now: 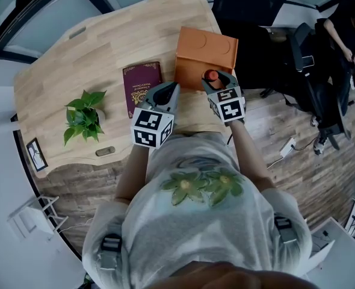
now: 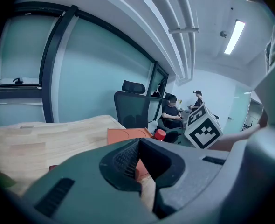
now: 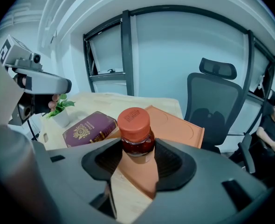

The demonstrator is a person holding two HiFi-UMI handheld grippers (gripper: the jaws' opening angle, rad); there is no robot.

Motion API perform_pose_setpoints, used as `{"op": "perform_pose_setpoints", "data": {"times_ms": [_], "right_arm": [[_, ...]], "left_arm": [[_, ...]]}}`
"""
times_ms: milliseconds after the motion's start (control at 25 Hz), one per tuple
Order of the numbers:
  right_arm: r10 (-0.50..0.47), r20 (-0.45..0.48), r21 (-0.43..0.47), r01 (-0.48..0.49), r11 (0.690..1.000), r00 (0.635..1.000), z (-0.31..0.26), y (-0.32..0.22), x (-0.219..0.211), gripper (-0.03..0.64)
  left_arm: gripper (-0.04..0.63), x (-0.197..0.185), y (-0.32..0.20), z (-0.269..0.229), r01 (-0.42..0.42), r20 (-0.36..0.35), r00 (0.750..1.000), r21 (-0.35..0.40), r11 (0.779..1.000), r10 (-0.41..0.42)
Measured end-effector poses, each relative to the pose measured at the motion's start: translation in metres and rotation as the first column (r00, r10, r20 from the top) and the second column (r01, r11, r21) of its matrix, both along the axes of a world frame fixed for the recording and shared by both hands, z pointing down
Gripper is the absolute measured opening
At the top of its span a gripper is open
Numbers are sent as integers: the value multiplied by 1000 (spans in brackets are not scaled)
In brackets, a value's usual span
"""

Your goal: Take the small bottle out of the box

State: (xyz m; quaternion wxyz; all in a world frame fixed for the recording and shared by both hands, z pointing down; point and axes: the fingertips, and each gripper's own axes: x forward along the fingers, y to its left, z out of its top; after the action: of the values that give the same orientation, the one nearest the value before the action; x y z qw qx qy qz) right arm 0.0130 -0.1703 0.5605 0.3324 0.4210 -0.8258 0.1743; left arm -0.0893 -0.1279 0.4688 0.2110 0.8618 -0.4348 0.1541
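My right gripper (image 3: 136, 161) pinched the small bottle (image 3: 136, 130) under its cap to lift it off the box (image 1: 206, 50), while my left gripper (image 2: 140, 166) sat pressed together, unneeded.

I read no legible text or numbers. The maroon booklet (image 1: 142, 88) carries gold lettering too small to resolve. Cap embossing on the small bottle (image 3: 136, 141) is equally illegible.

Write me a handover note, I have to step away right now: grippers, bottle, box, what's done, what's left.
Left gripper: shut, empty, held over the table.
Right gripper: shut on the bottle, held up in front of the box.
Box: on the table's far side.
Done: bottle is out of the box.
Left: probably just set the bottle down on the table and let go.
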Motion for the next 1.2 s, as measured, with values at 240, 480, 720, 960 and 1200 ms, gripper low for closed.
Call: {"op": "perform_pose_setpoints", "data": {"times_ms": [240, 480, 720, 960, 1200], "right_arm": [[14, 20, 43, -15, 999, 1000, -19, -2, 7, 215], [18, 49, 88, -23, 996, 999, -39, 0, 16, 215], [-4, 73, 118, -5, 993, 997, -56, 8, 22, 215], [-47, 99, 145, 33, 989, 994, -79, 22, 27, 215], [-82, 118, 179, 60, 982, 990, -105, 35, 34, 215]], "left_arm": [[8, 1, 1, -6, 5, 1, 1000, 16, 1000, -5], [8, 7, 3, -14, 14, -2, 1000, 32, 999, -14], [8, 18, 9, -24, 25, -4, 1000, 43, 999, -25], [8, 31, 20, -38, 37, -1, 999, 50, 998, -37], [8, 43, 37, -48, 52, 11, 999, 48, 997, -53]]}}
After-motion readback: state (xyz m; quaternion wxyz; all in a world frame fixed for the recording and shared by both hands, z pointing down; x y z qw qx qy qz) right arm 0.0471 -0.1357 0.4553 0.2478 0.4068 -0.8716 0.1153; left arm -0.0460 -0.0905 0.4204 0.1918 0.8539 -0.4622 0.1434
